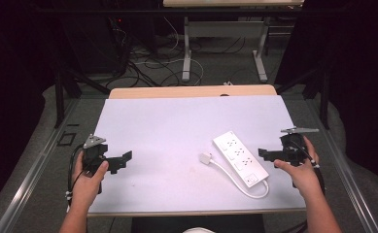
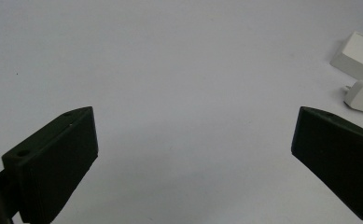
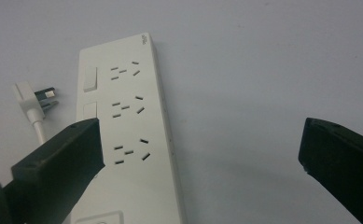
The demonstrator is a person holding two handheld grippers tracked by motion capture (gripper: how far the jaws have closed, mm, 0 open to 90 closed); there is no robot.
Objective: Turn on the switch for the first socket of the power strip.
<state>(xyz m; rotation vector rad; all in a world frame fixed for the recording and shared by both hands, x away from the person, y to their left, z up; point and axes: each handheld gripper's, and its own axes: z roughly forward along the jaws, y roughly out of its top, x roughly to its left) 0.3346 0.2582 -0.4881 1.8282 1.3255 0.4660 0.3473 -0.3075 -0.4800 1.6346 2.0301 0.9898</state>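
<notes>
Right now both grippers sit low at the near edge of the desk (image 1: 177, 121), one per side, each held by a hand. Left gripper (image 1: 124, 158) is at the desk's left-front, held by the left hand (image 1: 87, 177), pointing right twd the middle. Its fingers (image 2: 58, 158) are spread wide w/ nothing btwn them, just bare white desk surface under them in the left gripper view. Grey three-cornered plate (image 1: 94, 141) sits on top of it.

Right gripper (image 1: 266, 154) is at the desk's right-front edge, held by the right hand (image 1: 300, 170), pointing left. Fingers (image 3: 62, 163) wide apart, holding nothing.

White power strip (image 1: 240, 158) lies flat on the desk, right of centre, angled diagonally, socket side up. In the right gripper view the power strip (image 3: 128, 140) runs up btwn the fingers, nearer one of them; three socket groups and a switch show. Right gripper is just beside the strip's near-right end, not touching as far as can be seen.

Strip's white cord (image 1: 240, 187) loops from its near end round the front and back left to the plug (image 1: 205, 158), which lies on the desk just left of the strip, apart from it. Plug (image 3: 34, 100) prongs show in the right gripper view. Left gripper is well apart from the strip & plug.
</notes>
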